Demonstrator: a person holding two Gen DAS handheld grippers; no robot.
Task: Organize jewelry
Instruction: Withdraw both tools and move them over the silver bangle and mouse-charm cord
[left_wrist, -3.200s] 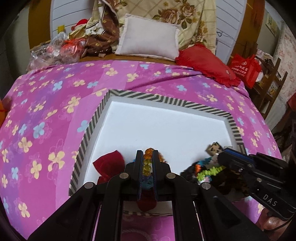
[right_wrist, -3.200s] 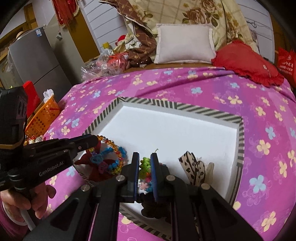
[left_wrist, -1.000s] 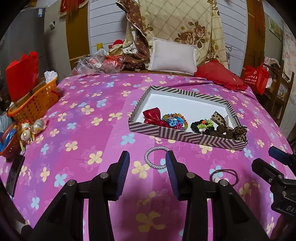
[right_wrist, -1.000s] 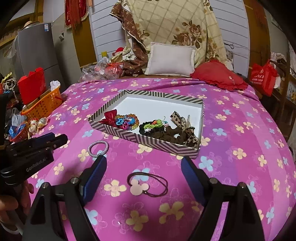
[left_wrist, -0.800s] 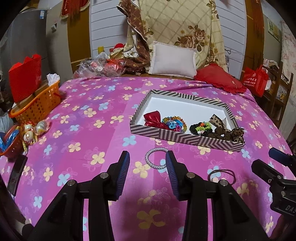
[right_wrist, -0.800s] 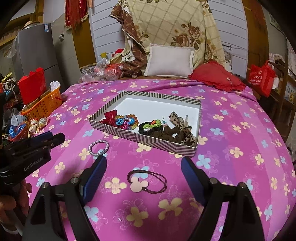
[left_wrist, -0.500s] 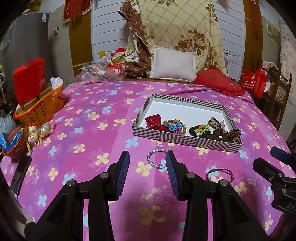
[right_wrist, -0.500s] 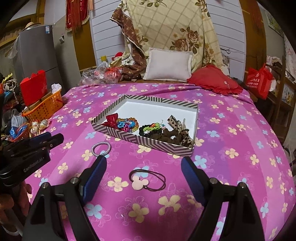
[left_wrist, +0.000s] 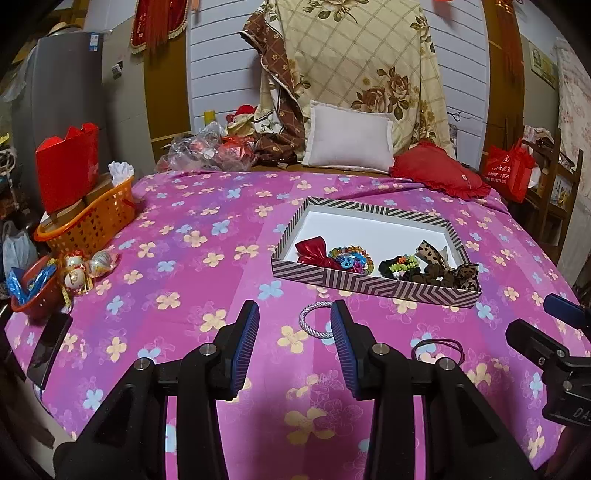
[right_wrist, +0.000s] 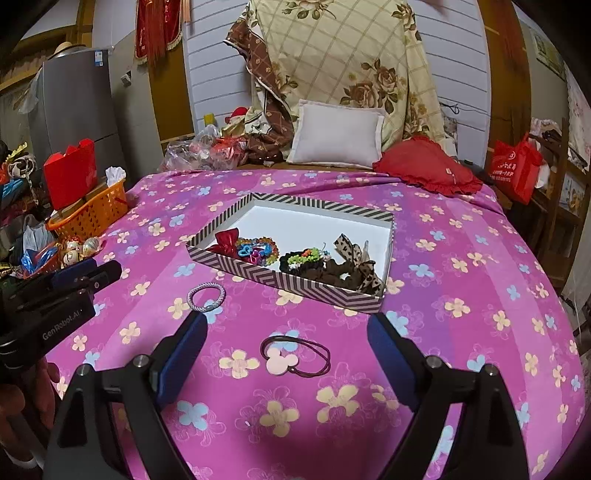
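Observation:
A striped shallow box (left_wrist: 369, 286) (right_wrist: 288, 280) sits on the pink flowered bedspread. It holds a red bow (left_wrist: 312, 251), beaded bracelets (left_wrist: 351, 258), a black scrunchie (left_wrist: 400, 266) and leopard bows (left_wrist: 443, 266). A silver bracelet (left_wrist: 317, 325) (right_wrist: 206, 297) lies on the spread in front of the box, just beyond my left gripper (left_wrist: 293, 314), which is open and empty. A dark hair tie with a pink mouse-shaped charm (right_wrist: 291, 356) lies below my right gripper (right_wrist: 286, 325). Its jaws are opening wide, and nothing is touching the pads.
An orange basket (left_wrist: 88, 218) with a red box, a red bowl (left_wrist: 33, 291) and a dark phone (left_wrist: 50, 347) line the left bed edge. A white pillow (left_wrist: 349, 144) and a red cushion (left_wrist: 439, 173) lie at the head. A red bag (left_wrist: 508, 173) stands far right.
About three seconds ago both grippers were shut on items over the box. Both are now open, empty and back from the box. The right jaws have widened slightly over the last second.

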